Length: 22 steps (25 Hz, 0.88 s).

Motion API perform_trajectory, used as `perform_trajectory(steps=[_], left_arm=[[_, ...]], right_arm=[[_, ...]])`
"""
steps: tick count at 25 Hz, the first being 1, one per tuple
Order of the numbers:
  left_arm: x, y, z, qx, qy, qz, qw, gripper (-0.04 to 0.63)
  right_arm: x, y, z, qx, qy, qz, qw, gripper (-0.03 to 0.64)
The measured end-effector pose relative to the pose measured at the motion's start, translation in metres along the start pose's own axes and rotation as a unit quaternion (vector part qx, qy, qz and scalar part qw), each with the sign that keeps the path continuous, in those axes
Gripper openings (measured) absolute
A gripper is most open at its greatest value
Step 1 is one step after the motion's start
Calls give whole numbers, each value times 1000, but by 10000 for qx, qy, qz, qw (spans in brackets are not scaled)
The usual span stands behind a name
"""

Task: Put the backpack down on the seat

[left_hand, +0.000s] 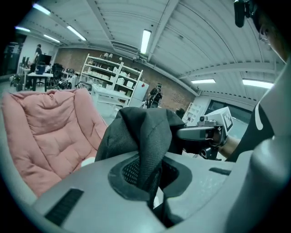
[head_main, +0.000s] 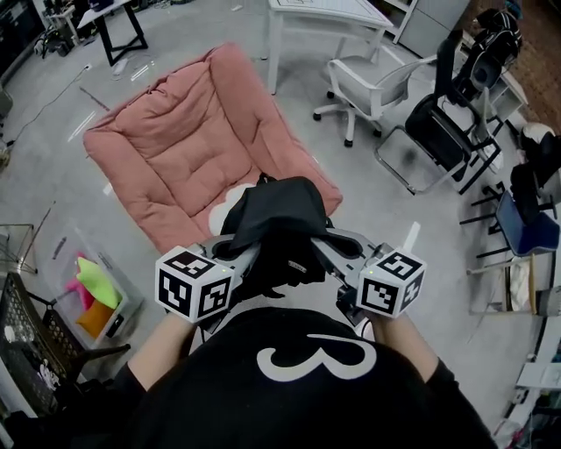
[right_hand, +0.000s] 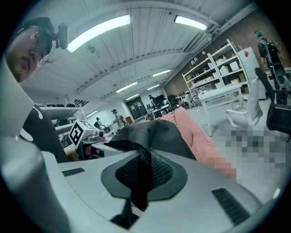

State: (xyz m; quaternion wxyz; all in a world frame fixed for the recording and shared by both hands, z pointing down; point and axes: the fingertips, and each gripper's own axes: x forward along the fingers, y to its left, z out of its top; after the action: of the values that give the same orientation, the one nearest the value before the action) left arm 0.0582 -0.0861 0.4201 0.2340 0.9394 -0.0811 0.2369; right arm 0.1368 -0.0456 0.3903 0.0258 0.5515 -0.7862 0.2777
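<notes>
A black backpack [head_main: 279, 219] hangs between my two grippers, just over the near edge of a pink cushioned seat [head_main: 188, 131] that lies on the floor. My left gripper [head_main: 248, 253] is shut on a fold of the backpack's black fabric [left_hand: 146, 136], with the pinch low in the left gripper view [left_hand: 149, 179]. From the other side, my right gripper [head_main: 326, 244] is shut on another fold [right_hand: 152, 134]; that pinch shows at the jaws [right_hand: 140, 182]. The pink seat [left_hand: 41, 132] fills the left of the left gripper view and rises behind the backpack in the right gripper view [right_hand: 193, 129].
A white office chair [head_main: 372, 83] and a white table [head_main: 324, 13] stand beyond the seat. Black chairs [head_main: 447, 131] and a blue chair [head_main: 526, 224] line the right side. At the left are a clear bin with bright items [head_main: 92, 294] and a black crate [head_main: 26, 342].
</notes>
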Motion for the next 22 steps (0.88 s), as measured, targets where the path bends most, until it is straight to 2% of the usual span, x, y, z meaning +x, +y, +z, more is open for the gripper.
perform_trajectory(steps=[4,11,16,22], left_arm=[[-6,29,30,22,-183,332,9993,12],[-16,85,52,-285,-442,923,9943,12],[2,123,77,-602,-459,1324,9883,12],[18,168,85,-992,-477,1770,9780,12]], right_arm=[[33,-9,32,-173,-20,229,9996,26],[96,-15,60,-303,169,694,9970,26],[136,-46,86,-264,432,1043,9933,26],[188,-75,95,-275,850,1528,9842,26]])
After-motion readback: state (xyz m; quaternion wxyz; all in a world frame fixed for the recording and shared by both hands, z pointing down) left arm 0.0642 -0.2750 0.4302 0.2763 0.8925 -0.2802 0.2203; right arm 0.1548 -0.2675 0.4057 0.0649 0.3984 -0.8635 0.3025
